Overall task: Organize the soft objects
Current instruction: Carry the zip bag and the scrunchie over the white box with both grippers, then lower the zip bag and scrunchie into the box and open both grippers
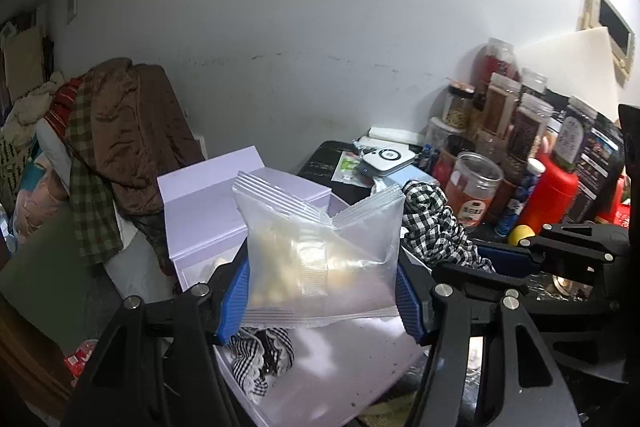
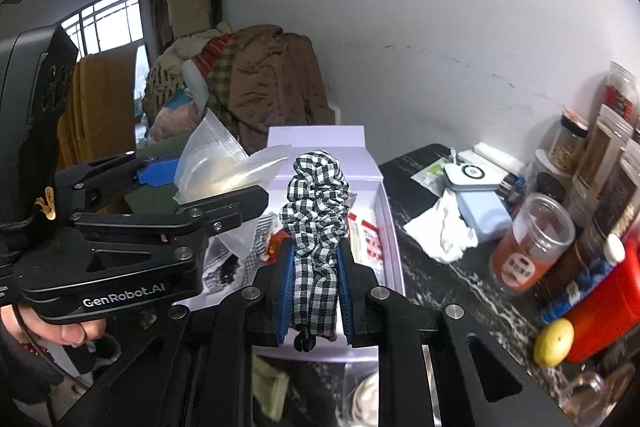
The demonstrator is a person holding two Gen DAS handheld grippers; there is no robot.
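My left gripper [image 1: 322,291] is shut on a stack of clear zip bags [image 1: 320,247] with something pale inside, held above an open lilac box [image 1: 360,359]. A black-and-white checked scrunchie [image 1: 262,351] lies in that box under the bags. In the right wrist view my right gripper [image 2: 316,291] is shut on another checked scrunchie [image 2: 316,211], which stands up between the blue pads over the lilac box [image 2: 386,227]. The left gripper [image 2: 216,183] with its bags [image 2: 224,163] is just to the left, a hand [image 2: 68,331] holding its grip. The right gripper [image 1: 476,259] and its scrunchie [image 1: 436,223] show at right in the left wrist view.
Jars and bottles [image 2: 532,247] crowd the dark counter at right, with a red bottle [image 2: 600,311], a lemon [image 2: 554,343], a white device [image 2: 472,175] and crumpled tissue [image 2: 444,231]. A heap of clothes [image 2: 260,83] is piled behind the box against the wall.
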